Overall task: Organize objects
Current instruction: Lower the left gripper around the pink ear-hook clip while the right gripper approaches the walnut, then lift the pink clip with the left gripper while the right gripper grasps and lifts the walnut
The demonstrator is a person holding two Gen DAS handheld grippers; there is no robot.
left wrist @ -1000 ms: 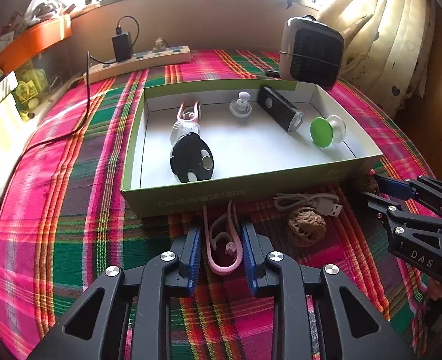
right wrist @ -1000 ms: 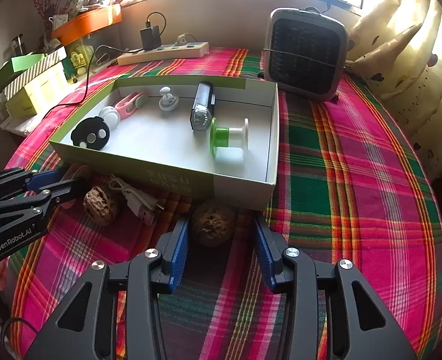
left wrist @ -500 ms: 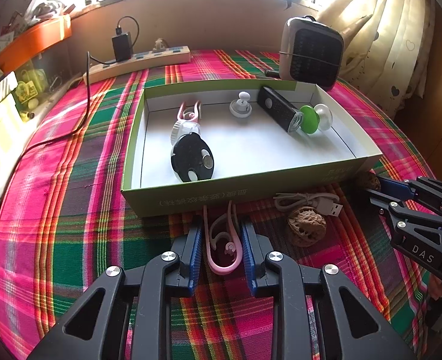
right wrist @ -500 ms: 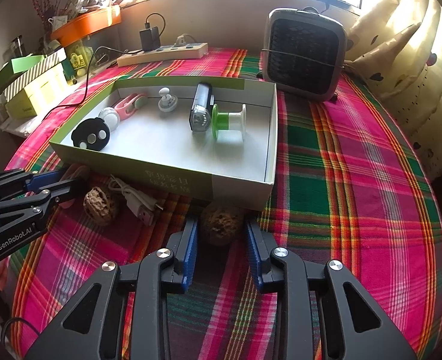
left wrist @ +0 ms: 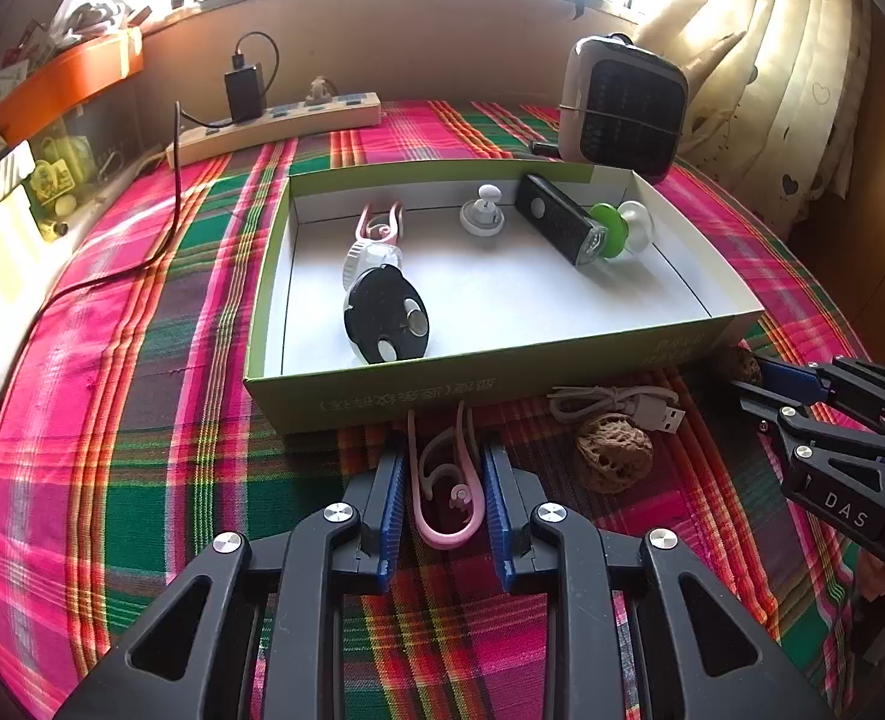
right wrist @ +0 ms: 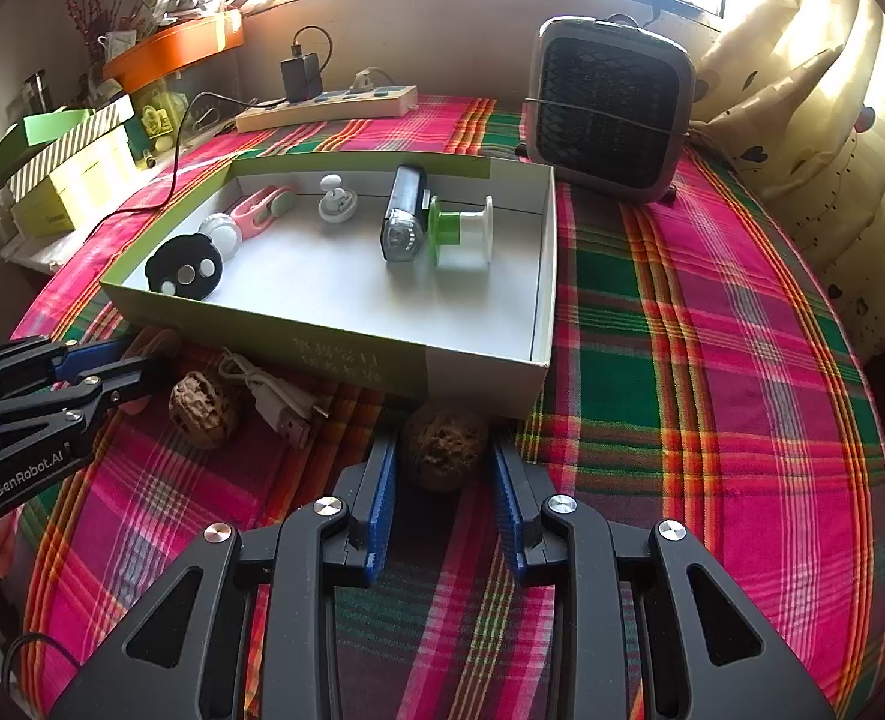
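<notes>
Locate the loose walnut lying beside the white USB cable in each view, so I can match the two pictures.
Left wrist view: loose walnut lower right of centre, just below the white USB cable, in front of the green box.
Right wrist view: lower left, left of the cable's plug.
Shared landmark: the green box's front wall.

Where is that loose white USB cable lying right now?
The white USB cable lies on the plaid cloth just outside the green box's near wall, beside a walnut; in the left wrist view, right of centre.
</notes>
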